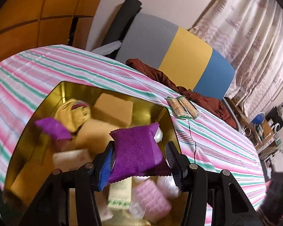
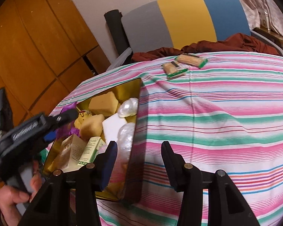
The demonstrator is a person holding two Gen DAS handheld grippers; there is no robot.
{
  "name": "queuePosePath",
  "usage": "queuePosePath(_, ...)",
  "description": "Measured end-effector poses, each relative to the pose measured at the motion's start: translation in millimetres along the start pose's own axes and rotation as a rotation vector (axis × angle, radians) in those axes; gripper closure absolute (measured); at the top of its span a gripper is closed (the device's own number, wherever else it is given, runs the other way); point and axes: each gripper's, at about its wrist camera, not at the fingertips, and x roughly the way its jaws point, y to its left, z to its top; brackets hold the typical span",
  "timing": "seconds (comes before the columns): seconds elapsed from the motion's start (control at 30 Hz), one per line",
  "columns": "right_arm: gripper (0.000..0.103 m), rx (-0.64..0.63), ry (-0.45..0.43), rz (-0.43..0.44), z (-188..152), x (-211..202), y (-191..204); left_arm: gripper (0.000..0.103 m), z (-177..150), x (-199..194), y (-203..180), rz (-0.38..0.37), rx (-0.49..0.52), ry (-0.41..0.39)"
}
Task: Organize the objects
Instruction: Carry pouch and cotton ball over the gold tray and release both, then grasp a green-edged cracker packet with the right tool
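Note:
A gold tin box [image 1: 62, 90] lies on the striped tablecloth, filled with several snacks and small boxes. It also shows in the right wrist view [image 2: 135, 113]. My left gripper [image 1: 139, 158] holds a purple packet [image 1: 137, 150] between its fingers, above the tin; the right finger stands slightly off the packet. Another purple packet [image 1: 52, 129] lies in the tin. My right gripper [image 2: 138, 160] is open and empty, over the tin's right edge and the cloth. The left gripper shows from the side in the right wrist view [image 2: 66, 115]. Two green-trimmed cracker packs [image 2: 183, 64] lie on the cloth farther back.
The striped tablecloth [image 2: 217, 122] covers the table. A grey, yellow and blue chair back [image 2: 186, 17] with a brown cloth [image 2: 226, 43] stands behind it. Wooden cabinets [image 2: 28, 37] are on the left. A cluttered shelf [image 1: 264, 128] is at the right.

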Motion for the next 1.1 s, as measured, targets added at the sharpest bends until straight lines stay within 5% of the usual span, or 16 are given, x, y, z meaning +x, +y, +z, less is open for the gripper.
queuePosePath(0.1,0.054,0.024,-0.01,-0.001,0.9,-4.5,-9.1,0.04,9.4,14.4,-6.9,0.02,0.011,0.017)
queuePosePath(0.17,0.054,0.035,-0.016,-0.007,2.0,-6.7,-15.2,0.023,12.2,15.2,-7.9,0.042,-0.008,0.006)
queuePosePath(0.33,0.054,0.072,-0.024,-0.017,3.5,-6.1,-30.1,0.011,8.2,3.7,-8.4,0.059,-0.032,-0.03)
queuePosePath(0.87,0.054,0.091,-0.004,-0.021,6.5,3.0,-45.7,0.001,-13.9,-6.6,-26.2,0.054,-0.062,0.034)
queuePosePath(1.1,0.053,0.011,0.02,-0.087,46.2,17.0,-73.0,0.0,-11.7,-0.1,-48.6,0.043,-0.033,0.055)
